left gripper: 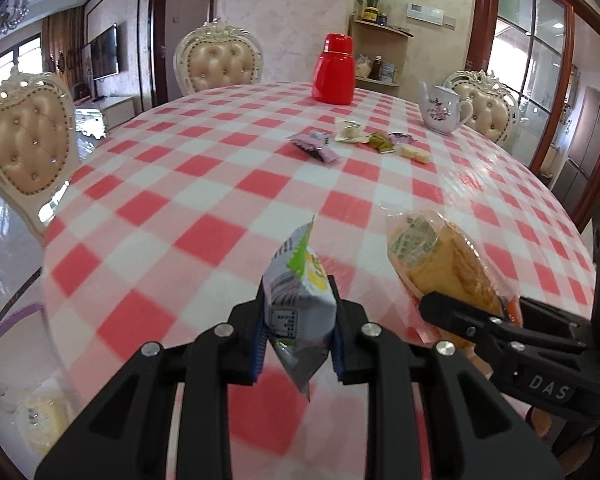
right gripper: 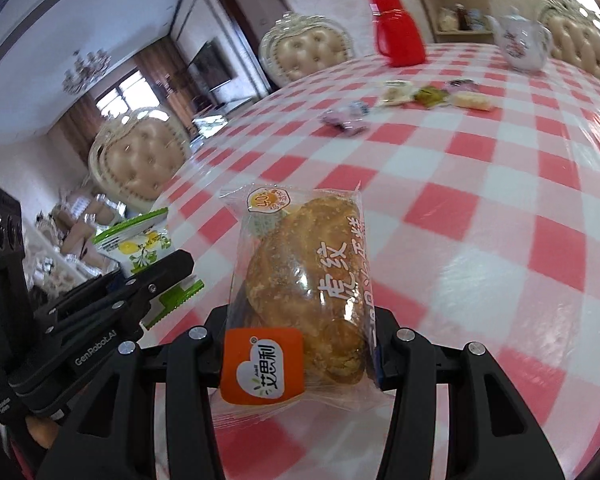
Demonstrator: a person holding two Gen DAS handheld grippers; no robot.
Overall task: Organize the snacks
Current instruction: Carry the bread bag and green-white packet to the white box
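Observation:
My left gripper (left gripper: 299, 320) is shut on a small white and green lemon snack packet (left gripper: 298, 292), held above the red-checked tablecloth (left gripper: 204, 184). That packet (right gripper: 140, 246) and the left gripper (right gripper: 162, 276) also show at the left of the right wrist view. My right gripper (right gripper: 302, 344) is shut on a clear-wrapped brown cake with an orange label (right gripper: 304, 288); this cake (left gripper: 440, 260) and the right gripper (left gripper: 476, 312) sit at the right of the left wrist view. Several small wrapped snacks (left gripper: 360, 142) lie in a loose group on the far side of the table.
A red thermos (left gripper: 335, 69) and a white floral teapot (left gripper: 440, 108) stand at the table's far edge. Cream tufted chairs (left gripper: 24, 140) ring the table. A clear container with a purple rim (left gripper: 16, 360) sits low at the left, a yellow packet inside it.

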